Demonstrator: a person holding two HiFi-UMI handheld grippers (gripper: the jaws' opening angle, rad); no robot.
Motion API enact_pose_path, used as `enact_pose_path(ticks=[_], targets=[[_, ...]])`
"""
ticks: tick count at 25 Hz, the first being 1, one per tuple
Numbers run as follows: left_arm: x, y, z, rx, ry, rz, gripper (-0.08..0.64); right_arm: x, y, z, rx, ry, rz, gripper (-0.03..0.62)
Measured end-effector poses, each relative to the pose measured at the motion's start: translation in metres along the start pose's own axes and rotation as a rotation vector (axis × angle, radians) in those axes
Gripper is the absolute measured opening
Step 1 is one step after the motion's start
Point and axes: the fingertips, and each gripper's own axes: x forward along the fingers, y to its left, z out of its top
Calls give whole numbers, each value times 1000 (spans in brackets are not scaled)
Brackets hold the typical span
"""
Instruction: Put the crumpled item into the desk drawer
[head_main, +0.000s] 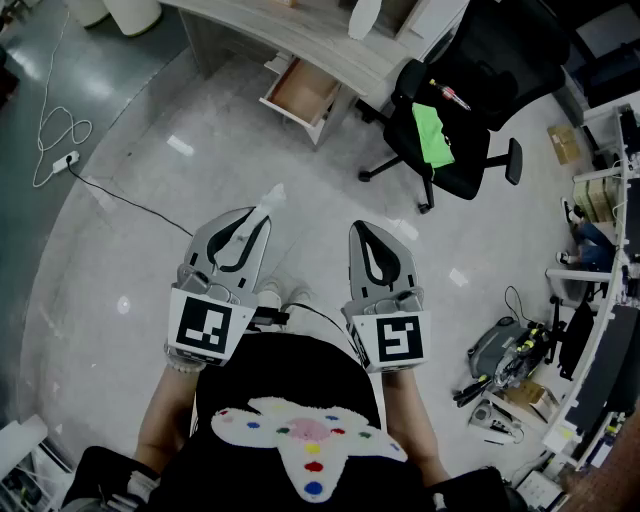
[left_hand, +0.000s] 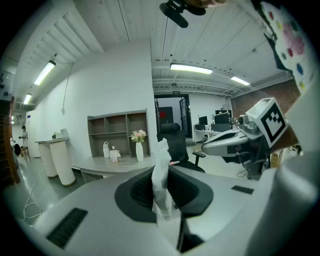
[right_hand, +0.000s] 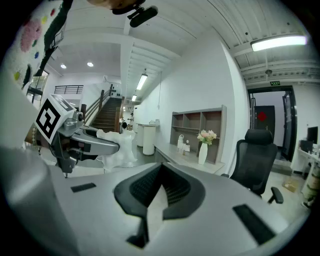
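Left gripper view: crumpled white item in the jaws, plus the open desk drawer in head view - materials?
Crumpled white item: likely tissue or thin paper; matte, soft creases, pinched by the left gripper. Open desk drawer: probably wood or laminate board; tan matte inside, pale front.

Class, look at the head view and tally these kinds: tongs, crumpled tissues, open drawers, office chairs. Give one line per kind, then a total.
Tongs: 2, the left tongs and the right tongs
Crumpled tissue: 1
Open drawer: 1
Office chair: 1
Total: 5
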Motion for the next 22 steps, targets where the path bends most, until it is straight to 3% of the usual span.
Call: enact_pose_path(ticks=[22], targets=[[0, -1, -3, -1, 4, -10, 61, 2, 4, -6, 9, 8, 15, 4]])
